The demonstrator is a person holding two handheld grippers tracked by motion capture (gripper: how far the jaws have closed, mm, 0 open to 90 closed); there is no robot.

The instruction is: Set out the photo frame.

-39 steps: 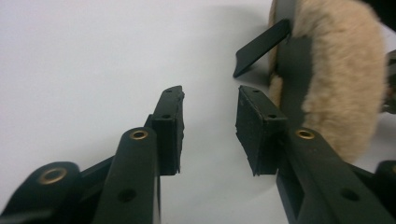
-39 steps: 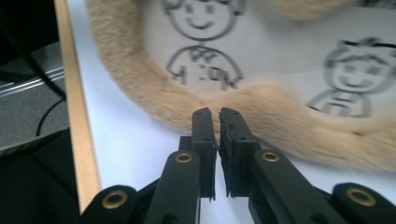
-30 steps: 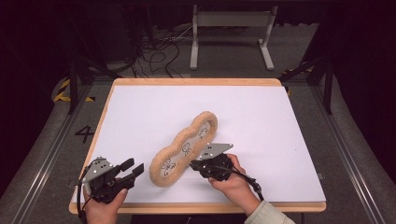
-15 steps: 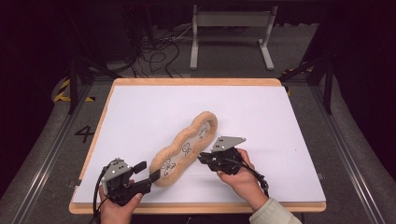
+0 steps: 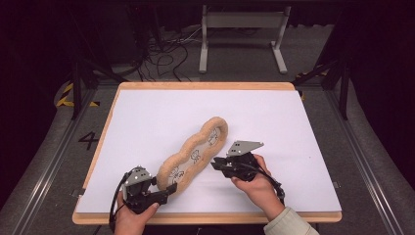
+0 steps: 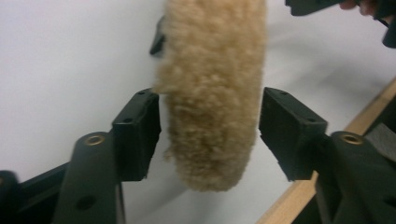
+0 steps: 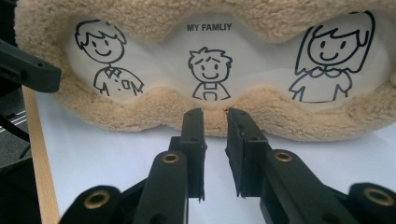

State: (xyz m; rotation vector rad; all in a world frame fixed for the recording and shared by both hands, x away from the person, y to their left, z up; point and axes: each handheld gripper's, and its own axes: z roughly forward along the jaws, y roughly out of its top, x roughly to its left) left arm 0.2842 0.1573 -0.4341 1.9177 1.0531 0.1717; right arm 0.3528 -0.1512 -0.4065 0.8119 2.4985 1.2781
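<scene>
A long tan fleece photo frame (image 5: 195, 152) with three lobes lies diagonally on the white table top (image 5: 147, 112). Its window shows three cartoon people under the words "MY FAMLIY" (image 7: 208, 28). My left gripper (image 5: 169, 188) straddles the frame's near end (image 6: 210, 70). The jaws have just been closing, but a gap still shows at the right pad (image 6: 285, 130). My right gripper (image 7: 215, 116) points at the middle of the frame's fleece rim (image 7: 261, 107). Its jaws stand a narrow gap apart, have just been opening, and have nothing between them.
The table's wooden front edge (image 5: 205, 218) runs close under both hands. A grey metal stand (image 5: 242, 29) and loose cables (image 5: 166, 44) sit on the dark floor beyond the table. Black and yellow tape (image 5: 66, 95) marks the floor at the left.
My left gripper has moved right and lower, and its jaws are now around the frame's near end. My right gripper has shifted slightly right. The frame lies where it was.
</scene>
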